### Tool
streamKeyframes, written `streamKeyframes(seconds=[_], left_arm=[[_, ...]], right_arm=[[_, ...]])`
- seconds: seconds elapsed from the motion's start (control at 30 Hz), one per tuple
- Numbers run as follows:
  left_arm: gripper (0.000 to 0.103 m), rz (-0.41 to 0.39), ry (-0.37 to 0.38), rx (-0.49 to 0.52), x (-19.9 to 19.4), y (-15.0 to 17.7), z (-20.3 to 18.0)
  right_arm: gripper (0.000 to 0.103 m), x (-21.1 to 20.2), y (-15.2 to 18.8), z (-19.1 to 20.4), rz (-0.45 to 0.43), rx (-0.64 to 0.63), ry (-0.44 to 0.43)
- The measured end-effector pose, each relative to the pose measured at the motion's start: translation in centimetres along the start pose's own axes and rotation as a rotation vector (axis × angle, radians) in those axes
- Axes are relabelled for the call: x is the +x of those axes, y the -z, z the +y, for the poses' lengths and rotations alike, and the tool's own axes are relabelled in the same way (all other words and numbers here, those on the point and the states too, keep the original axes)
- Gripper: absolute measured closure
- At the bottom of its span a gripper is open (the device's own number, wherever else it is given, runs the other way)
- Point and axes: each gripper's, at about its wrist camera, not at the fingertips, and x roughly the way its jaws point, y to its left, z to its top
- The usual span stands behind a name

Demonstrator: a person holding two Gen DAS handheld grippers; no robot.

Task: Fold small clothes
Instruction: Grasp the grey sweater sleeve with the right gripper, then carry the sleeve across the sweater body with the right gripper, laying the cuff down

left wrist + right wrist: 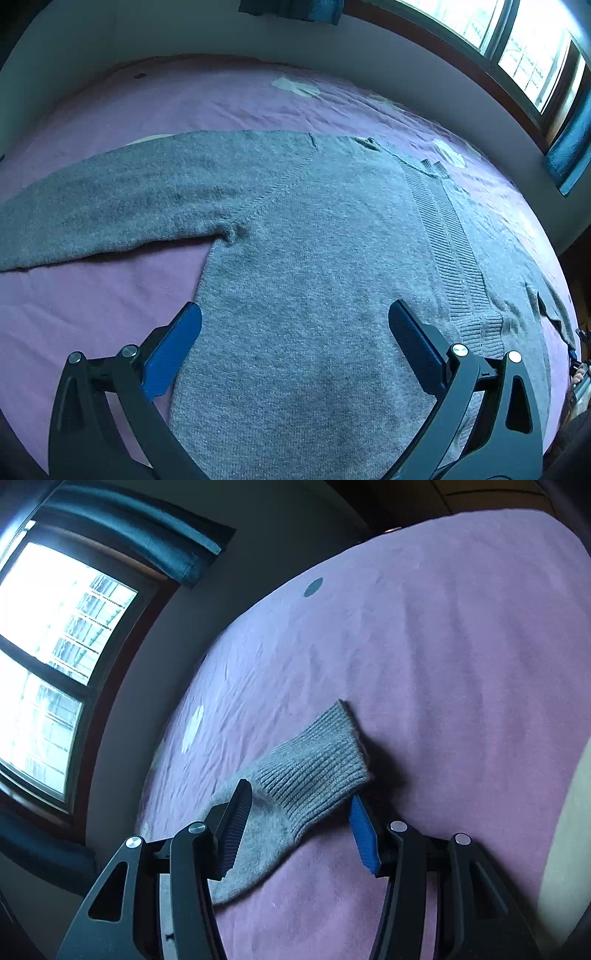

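Grey knitted cardigan (314,258) lies flat on the purple bed sheet (92,306), left hand-held gripper (295,321) wide above its body, right hand-held gripper (301,805) half-closed around the ribbed cuff (317,764), contact unclear; shallow bite may slip off.

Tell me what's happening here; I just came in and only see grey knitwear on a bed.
A person with a gripper in each hand is folding a grey cardigan spread flat on a purple sheet. The left gripper is open above the cardigan's body, holding nothing. The right gripper straddles the ribbed cuff of one sleeve, jaws partly closed; a firm pinch isn't clear yet.
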Motion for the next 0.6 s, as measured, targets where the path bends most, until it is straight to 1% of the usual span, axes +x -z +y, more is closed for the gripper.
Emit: streamKeyframes(seconds=[0.03, 0.07, 0.1, 0.13, 0.17, 0.27, 0.4, 0.43, 0.47, 0.53, 0.6], left_arm=[[0.002, 0.001, 0.0, 0.0, 0.0, 0.0, 0.0], [0.002, 0.002, 0.0, 0.0, -0.1, 0.0, 0.0], [0.002, 0.002, 0.0, 0.001, -0.2, 0.0, 0.0], [0.002, 0.0, -0.001, 0.004, -0.3, 0.1, 0.1], [0.002, -0.001, -0.004, 0.006, -0.4, 0.1, 0.1], [0.002, -0.009, -0.01, 0.011, -0.9, 0.2, 0.4], [0.002, -0.013, -0.014, 0.011, -1.4, 0.3, 1.0], [0.002, -0.013, -0.015, 0.01, -1.4, 0.4, 1.2], [0.002, -0.011, -0.015, 0.01, -1.4, 0.4, 1.2], [0.002, -0.006, -0.013, 0.013, -1.4, 0.5, 1.3], [0.002, -0.004, -0.01, 0.016, -1.4, 0.7, 1.4]], right_arm=[[0.069, 0.3, -0.2, 0.0, 0.003, 0.007, 0.019], [0.077, 0.8, -0.4, 0.0, 0.017, 0.015, 0.032], [0.089, 0.9, -0.3, 0.0, 0.03, 0.024, 0.031], [0.095, 1.2, -0.3, 0.3, 0.04, 0.03, 0.026], [0.096, 1.4, -0.3, 0.8, 0.043, 0.028, 0.023], [0.097, 1.2, 0.1, 4.8, 0.029, -0.044, -0.018], [0.097, 2.0, 2.6, 13.6, 0.051, -0.196, -0.122], [0.097, 2.3, 3.5, 15.7, 0.064, -0.228, -0.146], [0.097, 2.8, 4.9, 18.5, 0.083, -0.273, -0.179], [0.097, 3.6, 7.3, 22.4, 0.112, -0.337, -0.222], [0.097, 4.6, 10.7, 26.7, 0.147, -0.41, -0.26]])
